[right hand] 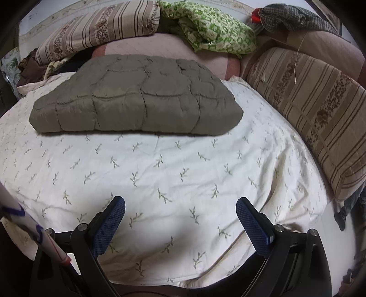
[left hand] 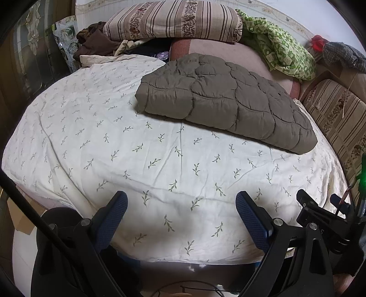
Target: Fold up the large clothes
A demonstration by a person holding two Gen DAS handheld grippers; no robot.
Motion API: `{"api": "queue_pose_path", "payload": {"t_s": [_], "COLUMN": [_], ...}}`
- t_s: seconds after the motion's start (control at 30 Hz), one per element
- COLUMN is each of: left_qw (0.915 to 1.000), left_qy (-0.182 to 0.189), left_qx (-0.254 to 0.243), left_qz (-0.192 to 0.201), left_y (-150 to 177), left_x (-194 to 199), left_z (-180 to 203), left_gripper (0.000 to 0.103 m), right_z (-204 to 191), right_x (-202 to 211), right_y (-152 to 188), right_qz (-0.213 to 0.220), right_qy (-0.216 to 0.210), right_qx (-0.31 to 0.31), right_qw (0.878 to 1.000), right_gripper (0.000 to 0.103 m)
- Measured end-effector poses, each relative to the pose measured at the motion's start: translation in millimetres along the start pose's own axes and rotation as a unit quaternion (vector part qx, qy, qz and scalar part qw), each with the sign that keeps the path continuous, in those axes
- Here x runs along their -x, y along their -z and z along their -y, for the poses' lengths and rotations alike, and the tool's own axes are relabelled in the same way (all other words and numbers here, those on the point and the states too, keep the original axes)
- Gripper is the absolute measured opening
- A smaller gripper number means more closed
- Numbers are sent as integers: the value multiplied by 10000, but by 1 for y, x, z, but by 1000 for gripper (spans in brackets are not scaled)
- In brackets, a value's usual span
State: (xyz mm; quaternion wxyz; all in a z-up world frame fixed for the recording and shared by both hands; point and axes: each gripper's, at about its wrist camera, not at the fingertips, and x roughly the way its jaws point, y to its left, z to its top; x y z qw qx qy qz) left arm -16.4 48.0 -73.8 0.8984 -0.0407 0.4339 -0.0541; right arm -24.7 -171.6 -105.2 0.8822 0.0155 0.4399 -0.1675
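A grey-brown quilted padded garment (left hand: 224, 100) (right hand: 137, 100) lies folded into a flat rectangle on the white leaf-print bed sheet (left hand: 137, 164) (right hand: 171, 173), toward the far side of the bed. My left gripper (left hand: 181, 198) hangs open over the sheet near the bed's front edge, nothing between its blue pads. My right gripper (right hand: 180, 203) is likewise open and empty above the near part of the sheet. Both stand well short of the garment. The right gripper's black frame (left hand: 324, 214) shows at the lower right of the left wrist view.
Striped floral pillows (left hand: 173, 20) (right hand: 315, 109) sit at the head and along the right side. A green patterned cloth (left hand: 281, 48) (right hand: 212, 32), a pink cushion (right hand: 164, 50), dark clothes (left hand: 96, 43) and a checked garment (right hand: 290, 16) crowd the back.
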Motion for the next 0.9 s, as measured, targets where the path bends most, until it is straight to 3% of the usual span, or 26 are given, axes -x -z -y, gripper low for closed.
{"api": "queue_pose_path", "payload": {"t_s": [0.9], "left_qw": [9994], "left_qy": [-183], "left_qx": [91], "left_qz": [-270], "left_y": [2], "left_x": [-20], "left_z": [-7], "left_gripper": [95], "right_z": [-9], "right_x": [0], "right_y": [1], "right_qz": [75], "right_qy": [-106], "right_qx": [107], "right_qw": [9999], "right_gripper": [100]}}
